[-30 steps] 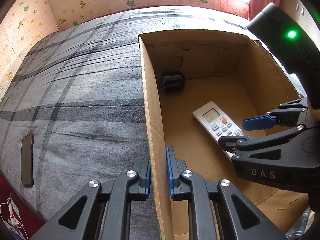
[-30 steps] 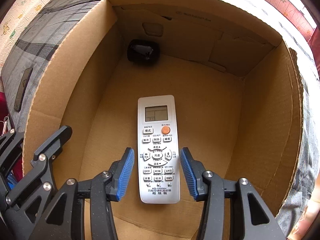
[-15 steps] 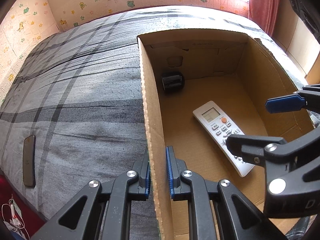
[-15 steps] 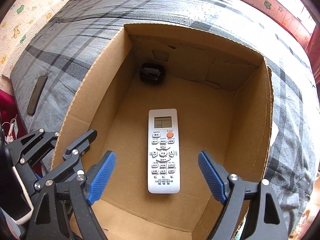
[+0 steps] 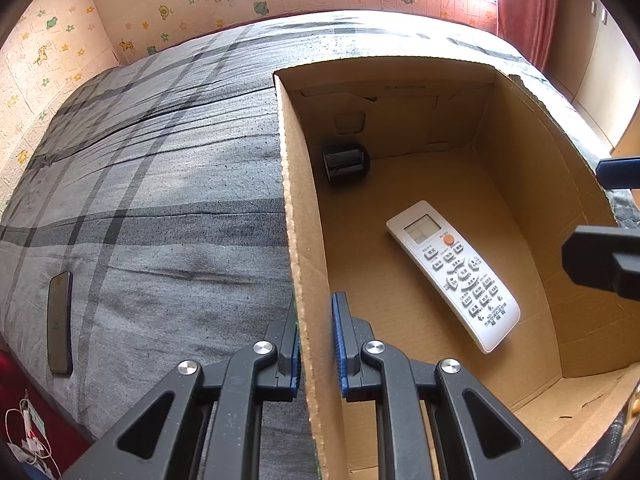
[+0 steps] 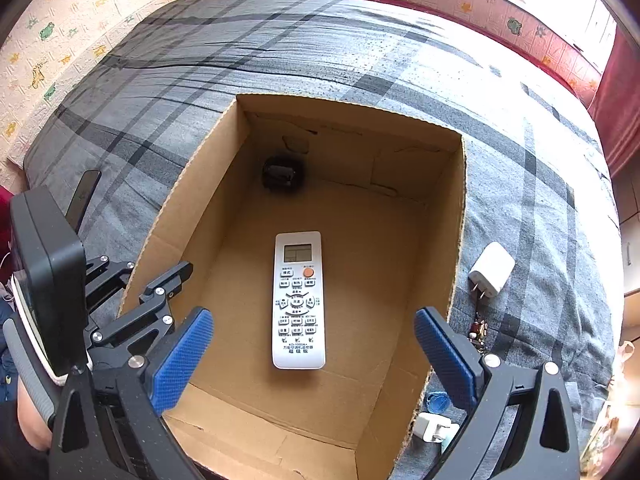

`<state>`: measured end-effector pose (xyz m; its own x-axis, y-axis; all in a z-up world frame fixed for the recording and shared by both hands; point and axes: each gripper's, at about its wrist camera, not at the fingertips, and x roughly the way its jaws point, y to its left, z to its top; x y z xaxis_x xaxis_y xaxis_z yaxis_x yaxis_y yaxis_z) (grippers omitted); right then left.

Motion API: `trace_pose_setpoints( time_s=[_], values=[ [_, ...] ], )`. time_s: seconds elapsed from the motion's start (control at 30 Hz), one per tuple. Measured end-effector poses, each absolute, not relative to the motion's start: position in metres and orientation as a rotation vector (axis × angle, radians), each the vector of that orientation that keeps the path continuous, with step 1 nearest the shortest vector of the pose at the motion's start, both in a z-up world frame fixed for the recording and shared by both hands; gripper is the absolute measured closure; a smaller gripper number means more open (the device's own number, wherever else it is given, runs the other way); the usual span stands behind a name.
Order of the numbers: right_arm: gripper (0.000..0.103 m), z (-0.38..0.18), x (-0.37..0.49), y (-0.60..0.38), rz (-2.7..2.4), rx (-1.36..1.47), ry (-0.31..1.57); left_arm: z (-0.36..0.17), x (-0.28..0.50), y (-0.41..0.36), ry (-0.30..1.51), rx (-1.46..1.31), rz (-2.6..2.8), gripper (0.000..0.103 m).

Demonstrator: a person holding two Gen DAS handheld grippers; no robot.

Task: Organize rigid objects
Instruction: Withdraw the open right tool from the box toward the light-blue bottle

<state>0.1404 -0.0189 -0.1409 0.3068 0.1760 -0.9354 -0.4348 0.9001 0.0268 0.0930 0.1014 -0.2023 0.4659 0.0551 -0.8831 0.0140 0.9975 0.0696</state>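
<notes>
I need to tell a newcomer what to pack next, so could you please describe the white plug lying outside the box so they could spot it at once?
Start from the open cardboard box standing on the grey plaid bedcover. Just outside its right wall, on the cover, lies the white charger. It is a small rounded block with two metal prongs, unlike the long buttoned remote inside the box.

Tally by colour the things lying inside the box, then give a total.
White: 1, the remote
Black: 1, the cylinder
Total in the box: 2
</notes>
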Motion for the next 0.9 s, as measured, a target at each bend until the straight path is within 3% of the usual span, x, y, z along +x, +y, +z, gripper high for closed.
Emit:
trace_pose_setpoints(
  time_s=[0.53, 0.9],
  values=[
    [0.000, -0.113, 0.122, -0.096, 0.302, -0.188, 1.143, -0.202, 0.093, 0.100, 1.086, 0.070, 0.024, 0.089],
    [0.000, -0.122, 0.105, -0.159, 0.178, -0.153, 1.157, -0.202, 0.093, 0.099, 1.085, 0.071, 0.024, 0.089]
  ],
)
